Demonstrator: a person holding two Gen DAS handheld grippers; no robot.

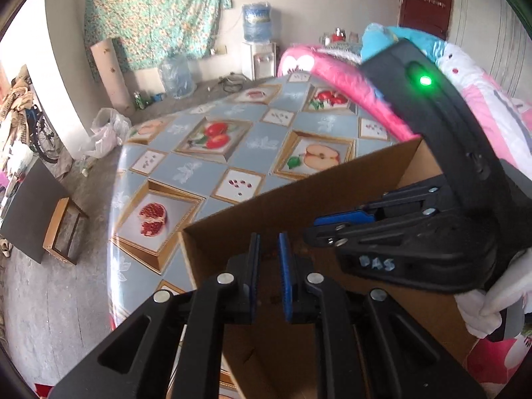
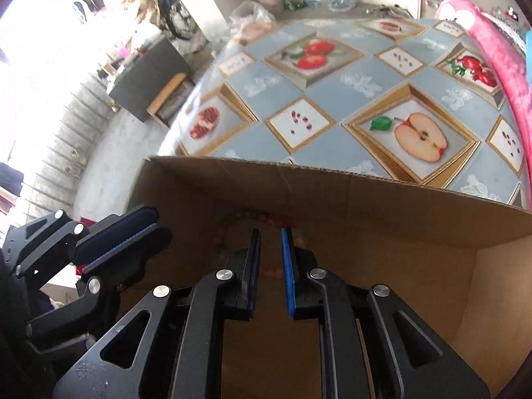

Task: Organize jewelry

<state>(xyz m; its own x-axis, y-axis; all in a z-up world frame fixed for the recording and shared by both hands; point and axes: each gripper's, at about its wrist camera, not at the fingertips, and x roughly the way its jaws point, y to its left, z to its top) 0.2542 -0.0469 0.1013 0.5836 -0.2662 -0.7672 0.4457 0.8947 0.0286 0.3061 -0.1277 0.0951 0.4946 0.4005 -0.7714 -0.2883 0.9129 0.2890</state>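
An open cardboard box (image 1: 299,196) stands on the fruit-patterned table (image 1: 216,139); it also fills the lower half of the right wrist view (image 2: 332,196). My left gripper (image 1: 268,242) hangs over the box's left part, jaws a narrow gap apart, nothing between them. My right gripper (image 2: 271,236) is inside the box with the same narrow gap, empty. A faint reddish beaded piece (image 2: 266,217) lies on the box floor just beyond the right fingertips, blurred. The right gripper shows in the left wrist view (image 1: 319,222), the left gripper in the right wrist view (image 2: 133,232).
Pink bedding (image 1: 349,83) lies along the table's far right edge (image 2: 498,50). A low dark table (image 1: 30,209) stands on the floor to the left. A water dispenser (image 1: 257,46) and bottles stand by the back wall.
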